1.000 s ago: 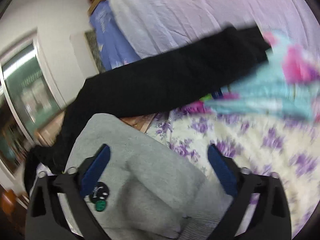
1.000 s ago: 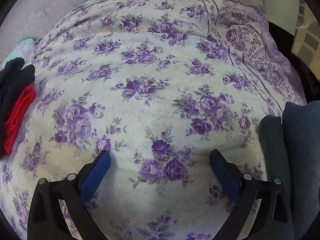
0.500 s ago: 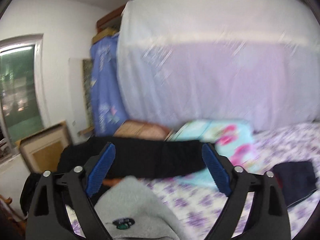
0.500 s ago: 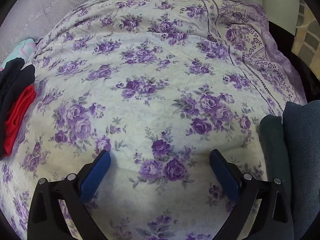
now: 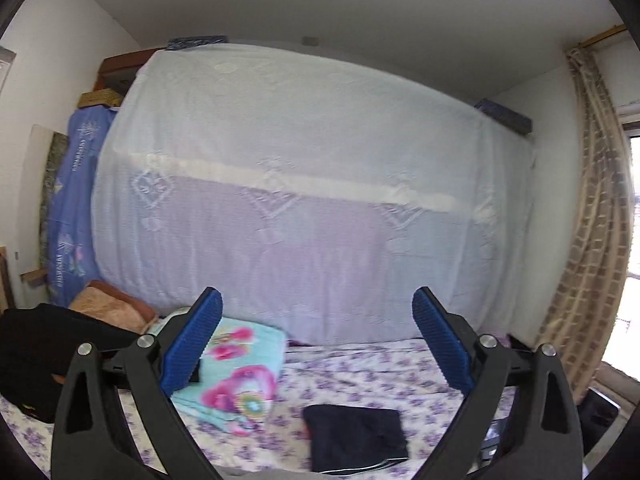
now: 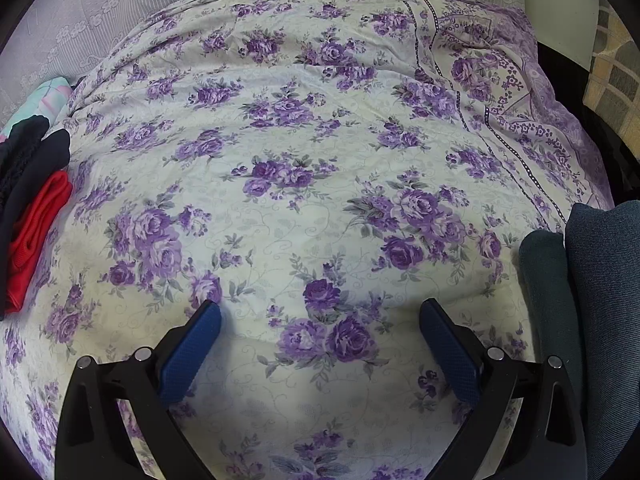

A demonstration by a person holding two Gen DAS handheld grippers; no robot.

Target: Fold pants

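Two piles flank the bedspread [image 6: 320, 184] — red garment [image 6: 34, 236], blue stack [image 6: 592, 300].

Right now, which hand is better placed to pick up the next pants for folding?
Left. Its gripper has open, empty jaws near the black garment; the right gripper faces only bare floral bedsheet.

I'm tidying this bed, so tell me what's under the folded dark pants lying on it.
The folded dark pants lie directly on the purple flowered bedspread. Only that bedspread shows around their edges; whatever might sit beneath them is covered.
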